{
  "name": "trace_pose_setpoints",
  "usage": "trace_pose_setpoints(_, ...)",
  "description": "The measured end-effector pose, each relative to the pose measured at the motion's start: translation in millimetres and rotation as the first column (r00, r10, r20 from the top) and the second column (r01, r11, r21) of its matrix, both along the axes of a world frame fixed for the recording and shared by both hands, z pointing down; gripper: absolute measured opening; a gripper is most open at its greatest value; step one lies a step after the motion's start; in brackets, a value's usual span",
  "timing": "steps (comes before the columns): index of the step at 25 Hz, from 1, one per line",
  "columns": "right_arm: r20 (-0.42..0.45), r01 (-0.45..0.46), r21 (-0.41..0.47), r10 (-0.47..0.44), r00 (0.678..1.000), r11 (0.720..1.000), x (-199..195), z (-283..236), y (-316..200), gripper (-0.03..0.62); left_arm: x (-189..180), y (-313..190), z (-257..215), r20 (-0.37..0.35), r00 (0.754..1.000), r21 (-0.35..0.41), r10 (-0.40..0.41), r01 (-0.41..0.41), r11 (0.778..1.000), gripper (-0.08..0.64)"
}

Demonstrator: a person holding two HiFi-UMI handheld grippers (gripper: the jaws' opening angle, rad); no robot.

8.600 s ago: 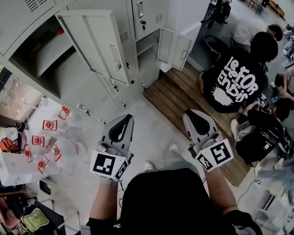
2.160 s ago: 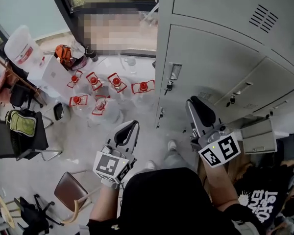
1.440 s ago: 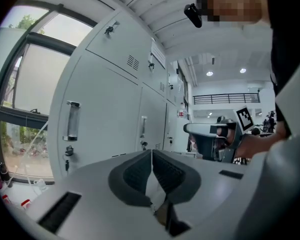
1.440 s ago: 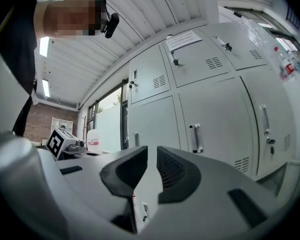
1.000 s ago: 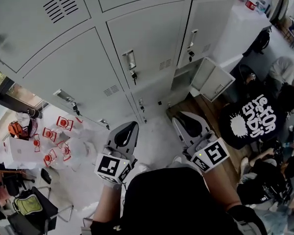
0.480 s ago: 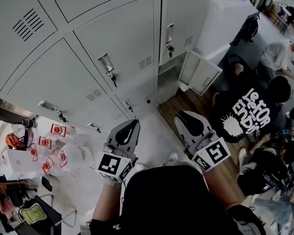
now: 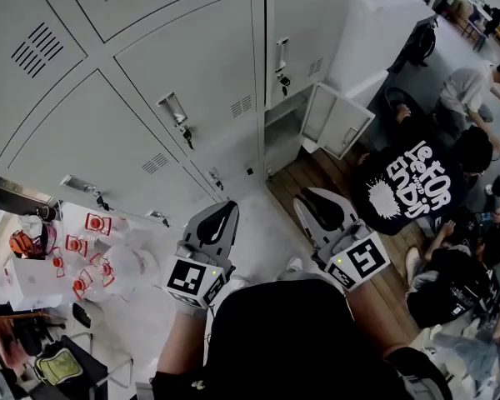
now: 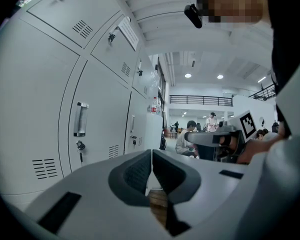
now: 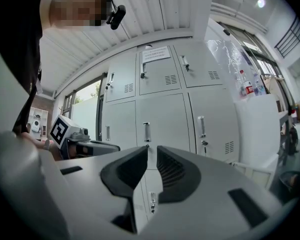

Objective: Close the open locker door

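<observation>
Both empty: left hand-held gripper (image 7: pixel 217 220) closed, right hand-held gripper (image 7: pixel 313 206) barely apart. Best to push the small open grey metal locker door (image 7: pixel 339 122) at its free edge.

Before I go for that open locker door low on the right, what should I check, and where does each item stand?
1. Small grey metal locker door shut: not ok, it stands ajar.
2. Left gripper empty: ok, jaws together on nothing.
3. Right gripper empty: ok, jaws slightly apart, nothing between.
4. Right gripper within touch of that door: not ok, well apart.
5. Seated person in a black printed shirt clear of the door's swing: cannot tell.
</observation>
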State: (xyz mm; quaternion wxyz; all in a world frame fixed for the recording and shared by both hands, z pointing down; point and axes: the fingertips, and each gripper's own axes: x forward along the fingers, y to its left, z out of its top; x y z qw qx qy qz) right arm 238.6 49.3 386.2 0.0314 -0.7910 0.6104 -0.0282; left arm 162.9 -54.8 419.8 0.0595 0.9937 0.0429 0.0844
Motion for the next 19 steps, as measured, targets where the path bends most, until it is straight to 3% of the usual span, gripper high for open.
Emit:
trace_pose_setpoints(4, -0.004, -0.001, -0.003, 0.001, 1.000, 1.000, 0.2, 1.1, -0.1, 0.072, 2.6, -1.8, -3.5, -0.028, 1.000, 0.007, 0.000, 0.000, 1.000, 0.026)
trace_pose_setpoints(19, 0.006, -0.001, -0.002, 0.001, 1.000, 1.000, -3.5, 1.0, 5.1, 0.072, -1.9, 4.8, -6.8, -0.023, 1.000, 0.012, 0.005, -0.005, 1.000, 0.026)
